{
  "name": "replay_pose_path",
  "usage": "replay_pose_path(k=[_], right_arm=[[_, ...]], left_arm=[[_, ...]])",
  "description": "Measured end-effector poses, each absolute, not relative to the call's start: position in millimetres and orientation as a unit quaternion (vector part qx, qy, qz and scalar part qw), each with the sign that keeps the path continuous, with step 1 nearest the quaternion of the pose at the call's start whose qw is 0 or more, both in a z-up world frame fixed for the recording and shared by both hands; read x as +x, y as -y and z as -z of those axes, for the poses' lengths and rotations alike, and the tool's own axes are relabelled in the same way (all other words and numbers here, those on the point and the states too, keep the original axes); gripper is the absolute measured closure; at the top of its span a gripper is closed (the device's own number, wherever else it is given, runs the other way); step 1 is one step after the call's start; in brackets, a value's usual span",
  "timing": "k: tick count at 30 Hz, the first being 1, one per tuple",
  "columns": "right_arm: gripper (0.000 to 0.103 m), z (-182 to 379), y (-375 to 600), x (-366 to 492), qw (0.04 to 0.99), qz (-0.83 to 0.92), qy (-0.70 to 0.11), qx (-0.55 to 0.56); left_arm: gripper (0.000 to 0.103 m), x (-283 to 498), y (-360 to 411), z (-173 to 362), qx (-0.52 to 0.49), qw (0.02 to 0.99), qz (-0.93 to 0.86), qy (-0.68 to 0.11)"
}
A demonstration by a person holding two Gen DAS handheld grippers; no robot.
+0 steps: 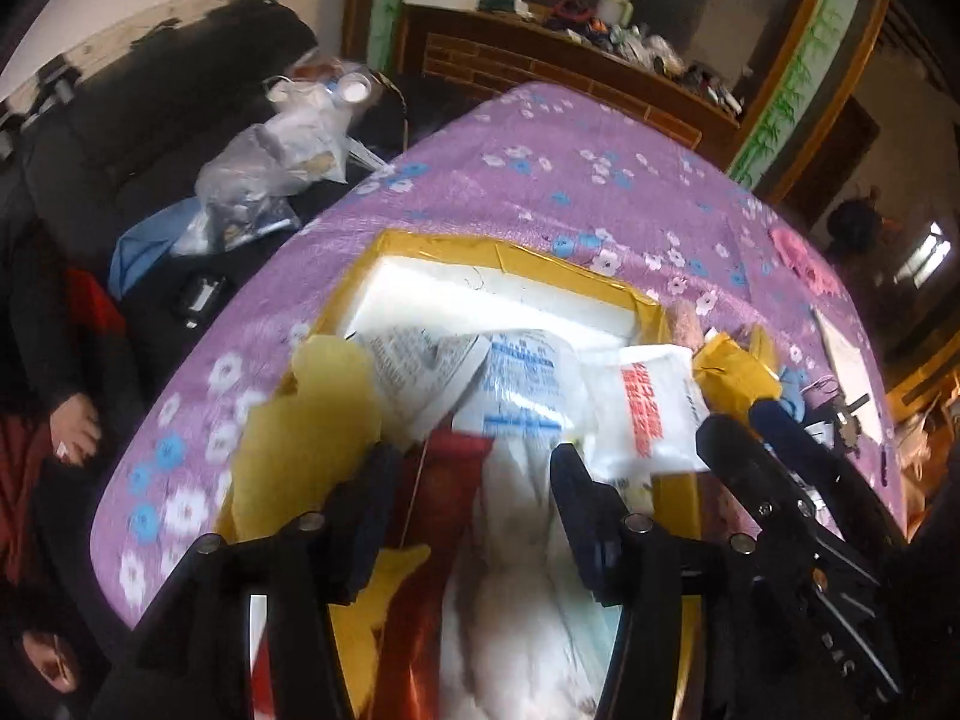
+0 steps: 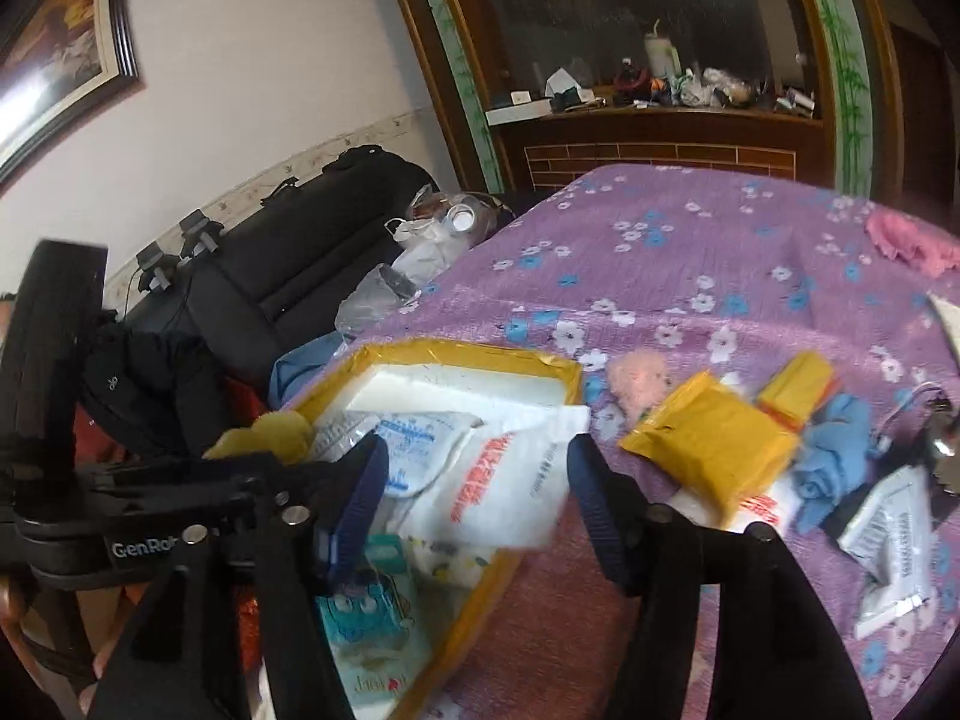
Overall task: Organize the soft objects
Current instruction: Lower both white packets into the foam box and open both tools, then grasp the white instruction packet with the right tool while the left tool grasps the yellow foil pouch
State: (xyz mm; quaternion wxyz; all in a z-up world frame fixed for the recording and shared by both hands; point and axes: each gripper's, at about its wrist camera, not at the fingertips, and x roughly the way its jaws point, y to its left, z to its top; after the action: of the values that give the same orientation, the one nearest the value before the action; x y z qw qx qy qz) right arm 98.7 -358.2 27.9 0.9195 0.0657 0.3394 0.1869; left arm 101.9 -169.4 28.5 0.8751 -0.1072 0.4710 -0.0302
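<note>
Over the box [image 2: 540, 367], a white packet [image 2: 510, 489] lies tilted between the open right claw [image 2: 474, 501].

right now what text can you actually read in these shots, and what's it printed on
"GenRo", cut off by a finger: on the black body of the left tongs, seen from the right wrist.
Red print on the white packet: too blurred to read.
Blue print on the clear packet: too blurred.
Black print on the paper sheet: too small.
Print on the white sachet: too small.
Red lettering on the teal pack: upside down, blurred.
</note>
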Motion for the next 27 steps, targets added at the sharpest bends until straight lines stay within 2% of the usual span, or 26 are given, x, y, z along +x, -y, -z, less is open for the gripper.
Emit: replay_pose_path(k=[8, 13, 21, 27], right_arm=[[0.041, -14, 418, 62, 0.904, -0.156, -0.394, 0.060], [0.041, -1, 470, 45, 0.896, -0.129, -0.416, 0.083], [0.040, 8, 533, 45, 0.892, -0.062, -0.431, 0.125], [0.038, 10, 540, 76, 0.886, -0.051, -0.445, 0.119]], left_arm=[[0.048, 34, 216, -49, -0.099, 0.897, 0.061, -0.426], [0.048, 10, 252, -49, -0.095, 0.892, 0.109, -0.428], [0.048, 11, 294, -39, -0.076, 0.877, 0.147, -0.451], [0.048, 19, 299, -37, -0.080, 0.871, 0.156, -0.459]])
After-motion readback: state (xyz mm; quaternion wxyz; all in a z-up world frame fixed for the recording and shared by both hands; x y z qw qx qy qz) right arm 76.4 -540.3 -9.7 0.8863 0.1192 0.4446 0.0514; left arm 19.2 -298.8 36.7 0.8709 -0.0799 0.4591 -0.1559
